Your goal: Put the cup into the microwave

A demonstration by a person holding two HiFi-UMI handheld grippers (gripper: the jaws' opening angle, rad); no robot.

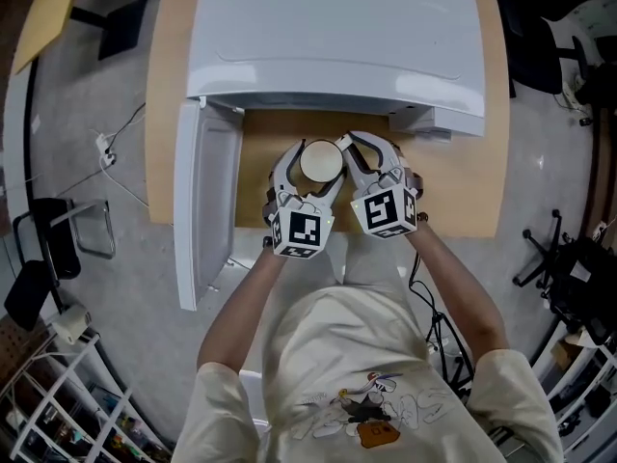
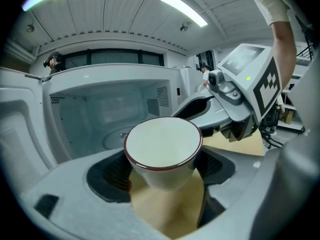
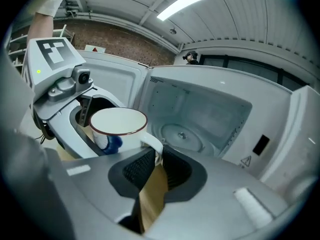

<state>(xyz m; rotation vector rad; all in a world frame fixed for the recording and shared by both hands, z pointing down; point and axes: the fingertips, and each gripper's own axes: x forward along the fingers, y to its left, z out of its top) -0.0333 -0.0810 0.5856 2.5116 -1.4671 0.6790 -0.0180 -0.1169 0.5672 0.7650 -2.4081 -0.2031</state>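
A white cup point(image 1: 320, 161) with a dark red rim hangs just in front of the open microwave point(image 1: 337, 37). My left gripper point(image 1: 308, 175) is shut on the cup's body point(image 2: 162, 151), one pad on each side. My right gripper point(image 1: 365, 152) is shut on the cup's handle point(image 3: 152, 145), to the right of the cup point(image 3: 118, 126). The cup stands upright and looks empty. Beyond it, in both gripper views, lie the microwave cavity point(image 2: 100, 109) and its glass turntable point(image 3: 182, 134). The microwave door point(image 1: 207, 205) is swung open to the left.
The microwave stands on a wooden table point(image 1: 463, 191). On the floor to the left are a black chair point(image 1: 43, 249) and a cable with a plug point(image 1: 104, 148). A black stand base point(image 1: 545, 254) is at the right, and a wire shelf point(image 1: 58, 394) at the lower left.
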